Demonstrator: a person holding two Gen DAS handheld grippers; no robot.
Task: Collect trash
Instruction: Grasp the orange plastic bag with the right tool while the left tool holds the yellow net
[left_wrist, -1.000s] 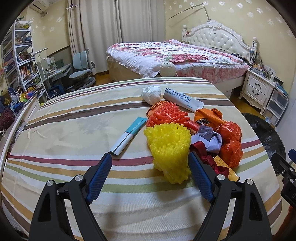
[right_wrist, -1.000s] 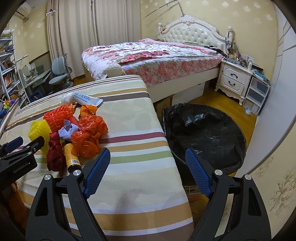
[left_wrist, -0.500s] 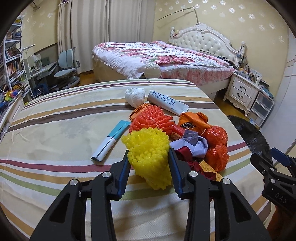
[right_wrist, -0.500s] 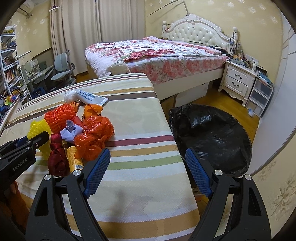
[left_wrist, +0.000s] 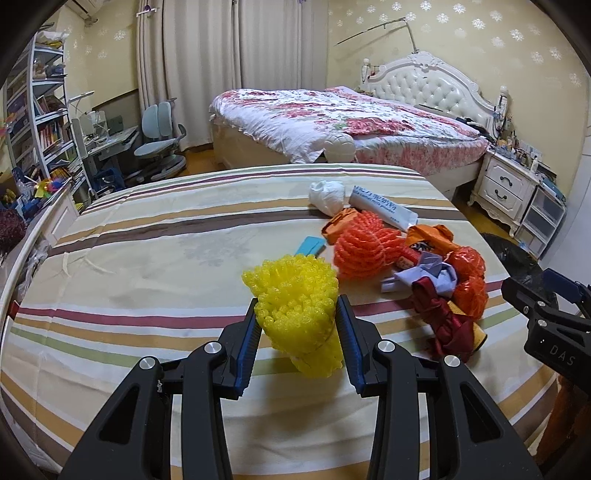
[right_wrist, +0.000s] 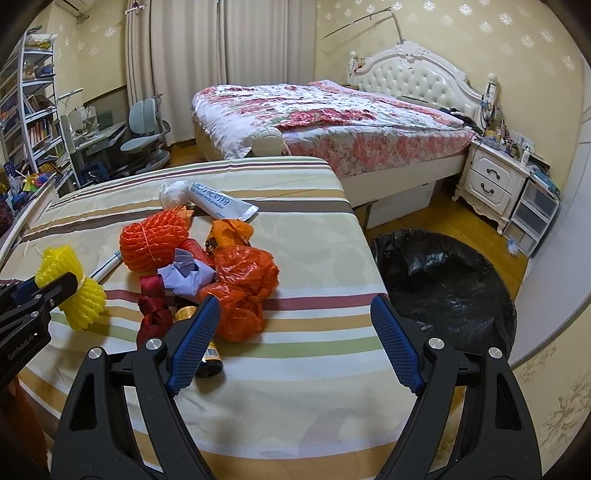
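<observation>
Left wrist view: the left gripper (left_wrist: 299, 325) is clamped on the yellow foam net (left_wrist: 295, 295); the right gripper (right_wrist: 291, 339) gapes empty; the pile (right_wrist: 221, 266) awaits the trash bag (right_wrist: 443, 280).

Warm yellowish indoor light is filling both views, evenly and fairly bright. Shadows are falling soft. Fisheye is bending walls and shelves near edges; dark vignette is closing corners. Focus is holding sharp.

Home bedroom: tufted-headboard bed (right_wrist: 332, 122) under floral quilt, white nightstand (right_wrist: 491, 181), curtains (left_wrist: 232, 66), bookshelves (left_wrist: 40, 122), desk chair (left_wrist: 159, 136).
</observation>
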